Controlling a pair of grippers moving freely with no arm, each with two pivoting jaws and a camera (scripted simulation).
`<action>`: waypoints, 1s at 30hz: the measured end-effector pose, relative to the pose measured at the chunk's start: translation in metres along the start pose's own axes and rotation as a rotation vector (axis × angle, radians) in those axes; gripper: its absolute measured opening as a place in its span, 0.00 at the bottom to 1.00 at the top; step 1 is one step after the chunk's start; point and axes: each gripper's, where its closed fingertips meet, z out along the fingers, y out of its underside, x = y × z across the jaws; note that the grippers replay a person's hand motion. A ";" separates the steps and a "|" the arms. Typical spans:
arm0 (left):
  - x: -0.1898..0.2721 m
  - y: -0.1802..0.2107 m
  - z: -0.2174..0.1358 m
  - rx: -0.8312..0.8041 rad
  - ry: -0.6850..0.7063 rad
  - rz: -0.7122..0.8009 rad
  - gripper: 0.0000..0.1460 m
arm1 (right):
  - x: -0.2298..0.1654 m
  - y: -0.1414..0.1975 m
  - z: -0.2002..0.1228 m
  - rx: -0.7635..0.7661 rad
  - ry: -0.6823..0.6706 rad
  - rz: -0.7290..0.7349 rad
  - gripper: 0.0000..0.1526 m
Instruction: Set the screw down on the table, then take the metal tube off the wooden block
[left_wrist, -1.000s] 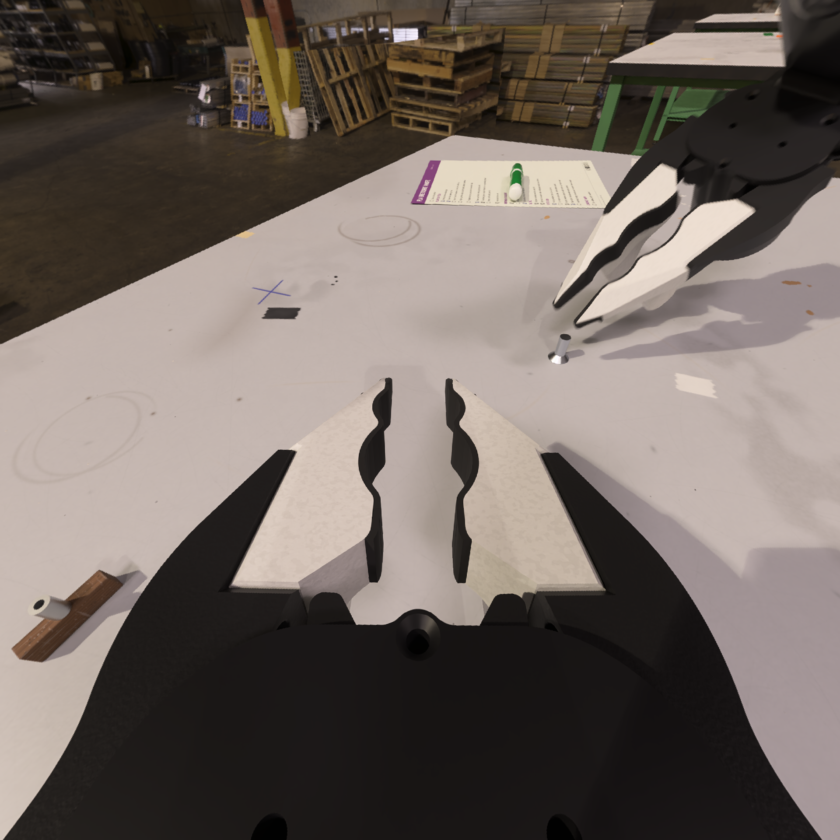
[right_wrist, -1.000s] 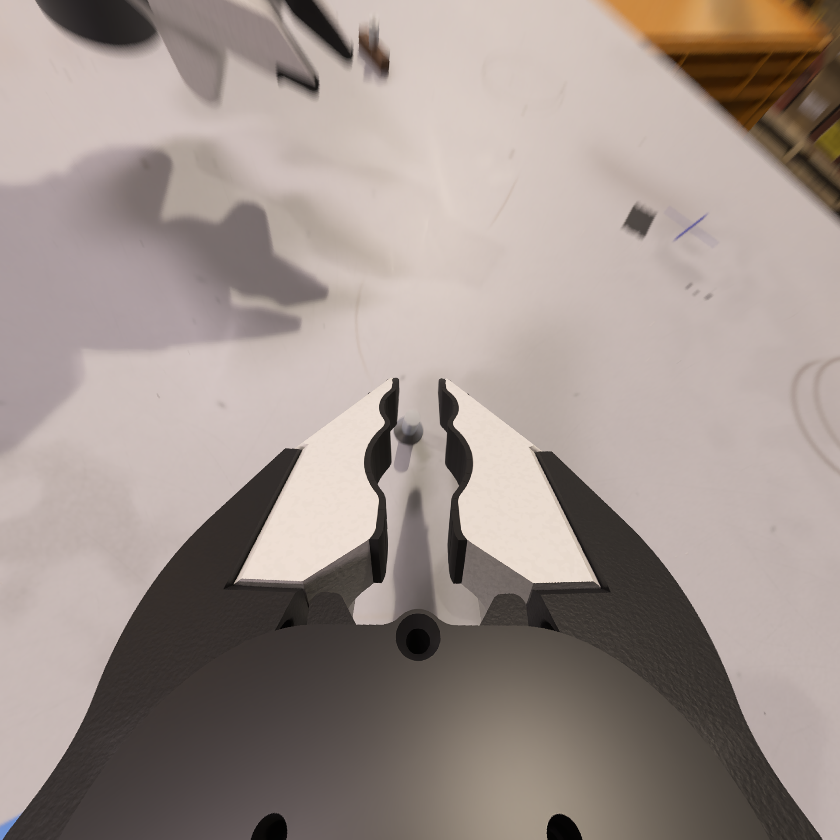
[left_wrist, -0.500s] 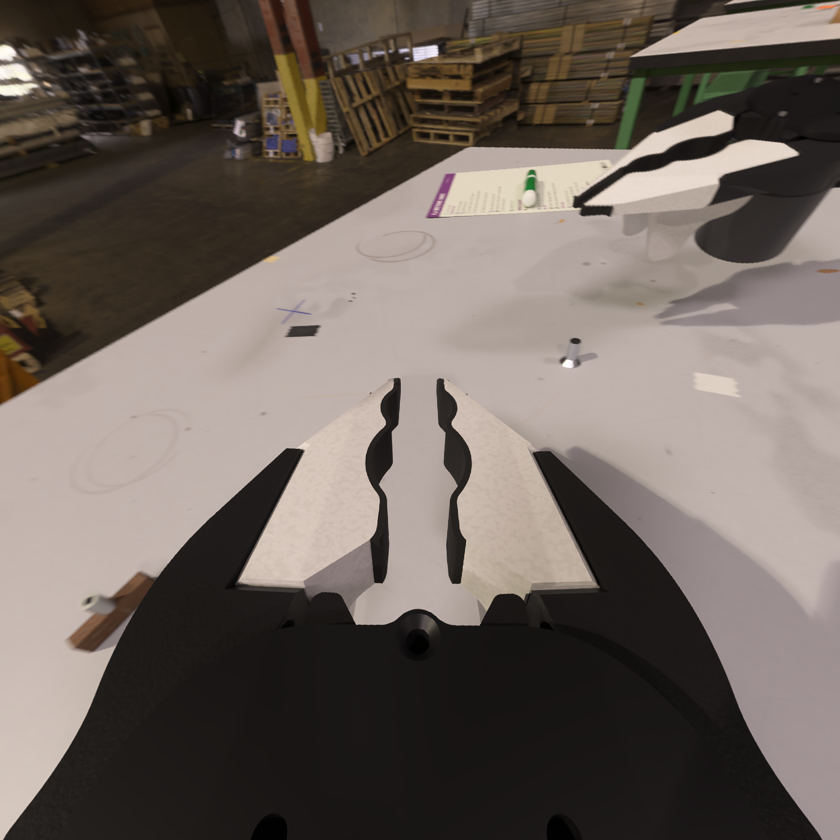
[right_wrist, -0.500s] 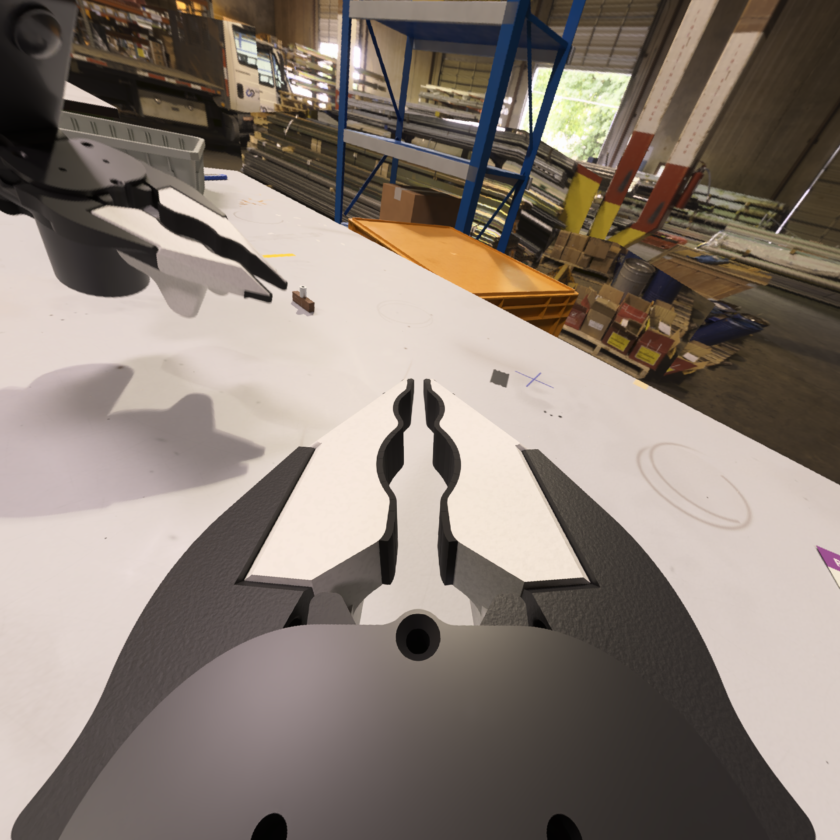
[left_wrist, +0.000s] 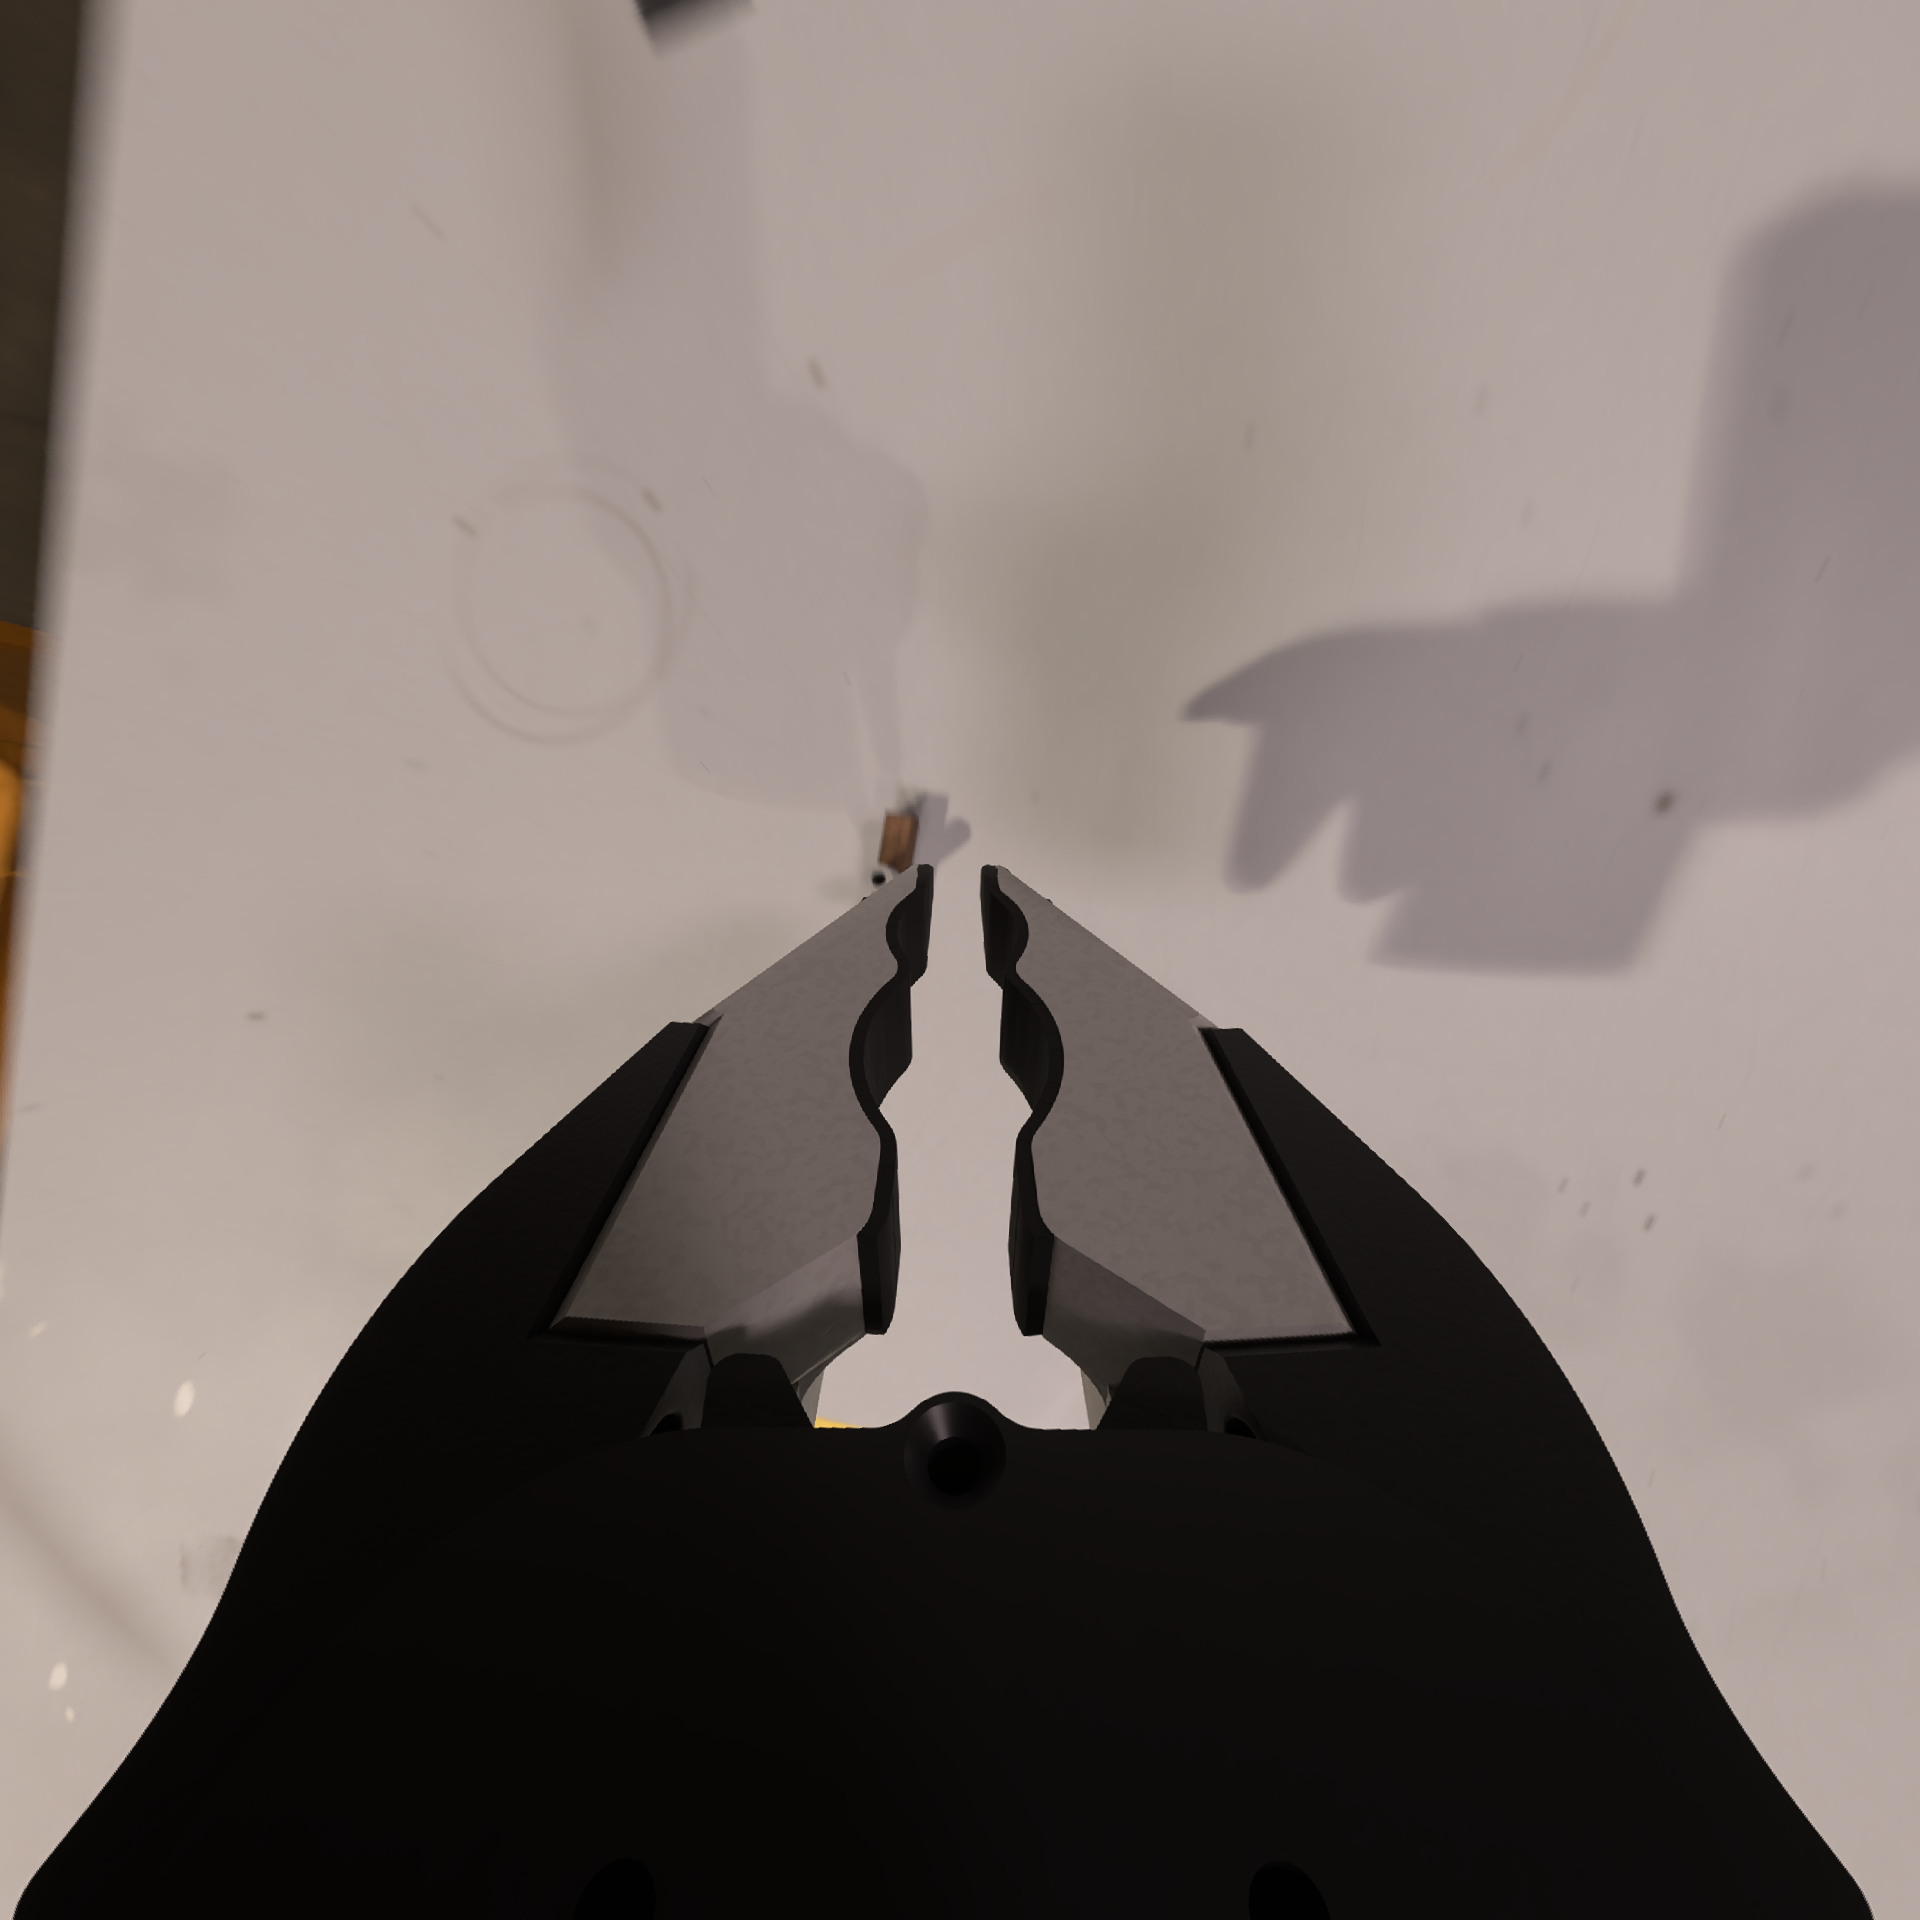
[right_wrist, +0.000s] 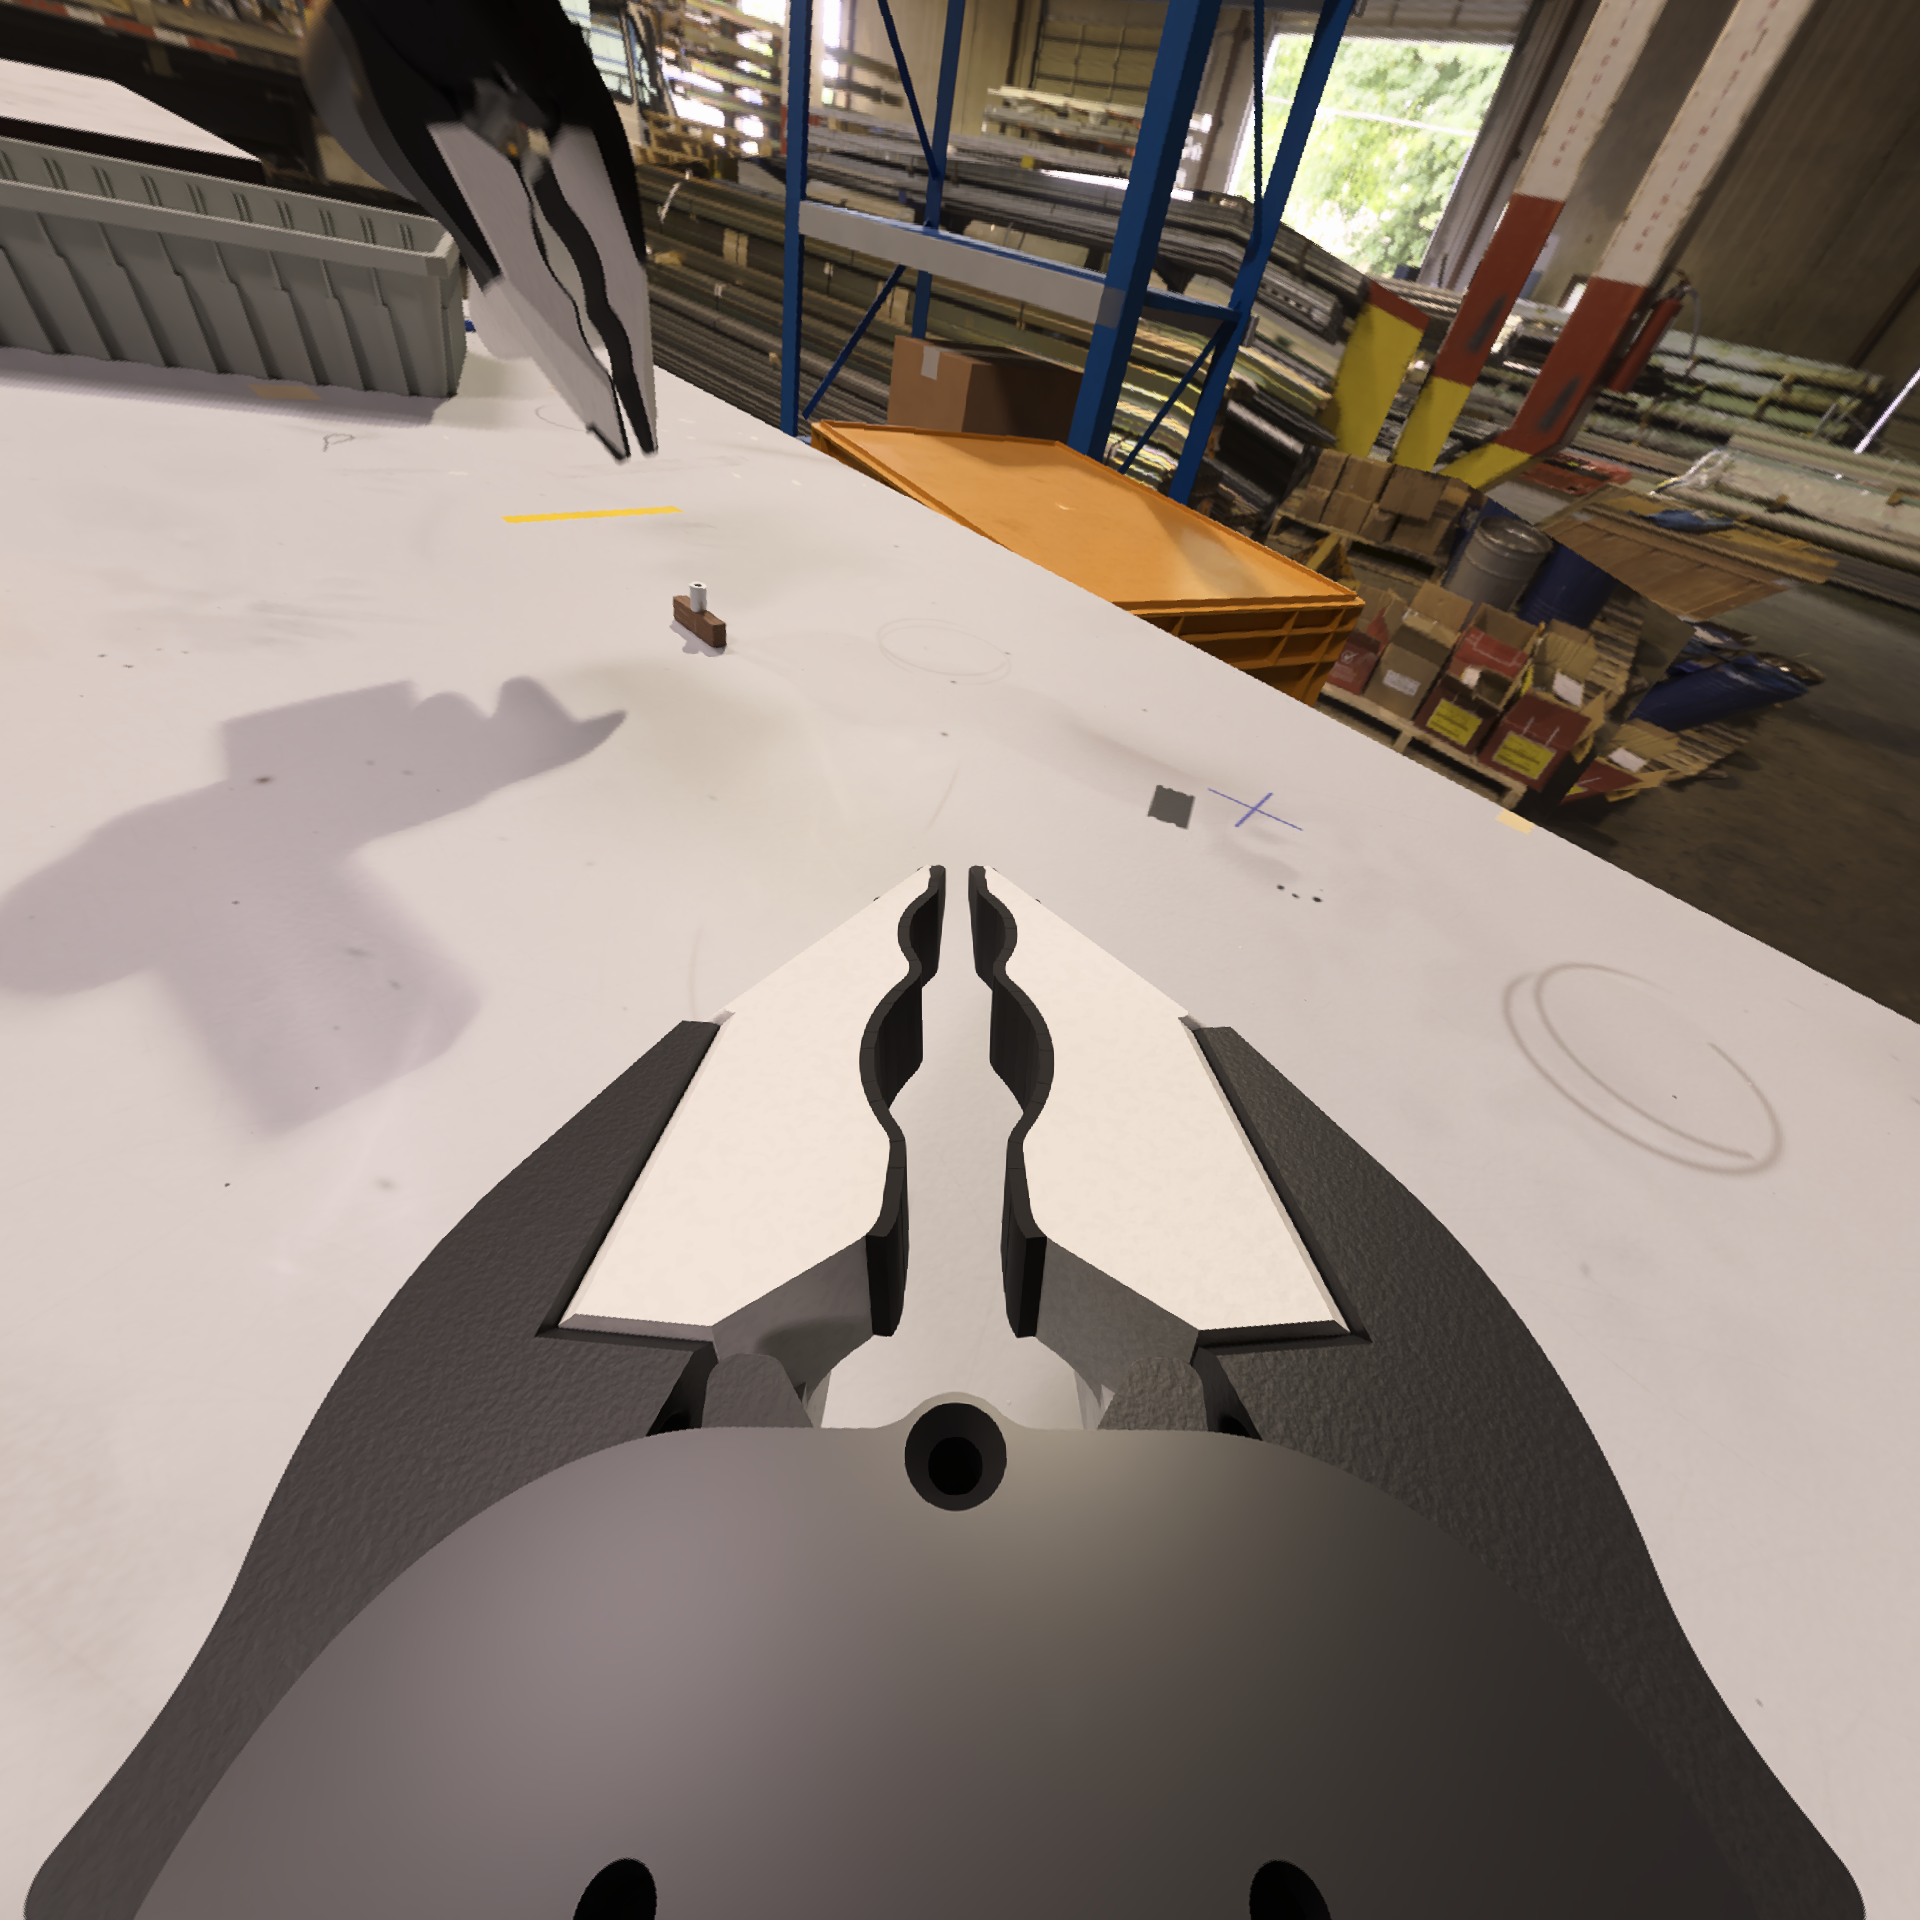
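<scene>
A small brown wooden block lies on the white table with a short metal tube standing upright on it. My left gripper hangs tilted steeply down above and just behind the block, jaws almost together and empty. In the left wrist view its tips point down at the table, with the block just beyond the left fingertip and the tube mostly hidden by it. My right gripper is shut and empty, low over the table, well away from the block. The screw is not in view.
A grey ribbed bin stands at the table's far left. A yellow tape strip and a dark tape square mark the table. The table's edge runs diagonally at the right, with an orange crate on the floor beyond.
My left gripper has swung left, risen and tipped down over the block, its jaws narrowing. My right gripper left the screw on the table, lifted, levelled out and shut.
</scene>
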 end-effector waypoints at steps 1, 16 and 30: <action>-0.003 0.010 0.011 -0.061 0.050 0.013 0.06 | 0.001 0.001 0.000 -0.004 0.005 -0.001 0.03; -0.021 0.037 0.062 -0.238 0.165 0.111 0.05 | 0.008 0.009 0.001 -0.031 0.038 0.023 0.02; -0.024 0.005 0.033 -0.080 0.056 0.062 0.04 | 0.005 0.011 0.004 -0.040 0.030 0.002 0.02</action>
